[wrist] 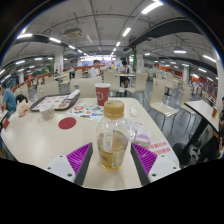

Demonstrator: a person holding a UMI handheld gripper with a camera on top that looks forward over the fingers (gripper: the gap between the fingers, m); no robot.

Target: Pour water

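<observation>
Clear plastic bottle (113,140), tan cap, amber liquid in its lower part: standing upright between the fingers of the gripper (112,157), whose magenta pads (79,155) are sitting against its two sides, jaws clamping on it. Pale table (40,140): lying under and beyond the bottle. Red cup (102,94): standing upright farther along the table, well past the fingers. Round red coaster (67,123): lying flat, left of the bottle and nearer than the cup. Trays and papers (55,101): resting at the table's far left. Seated person (8,98): showing at the left edge. Chairs (160,100): standing to the right.
</observation>
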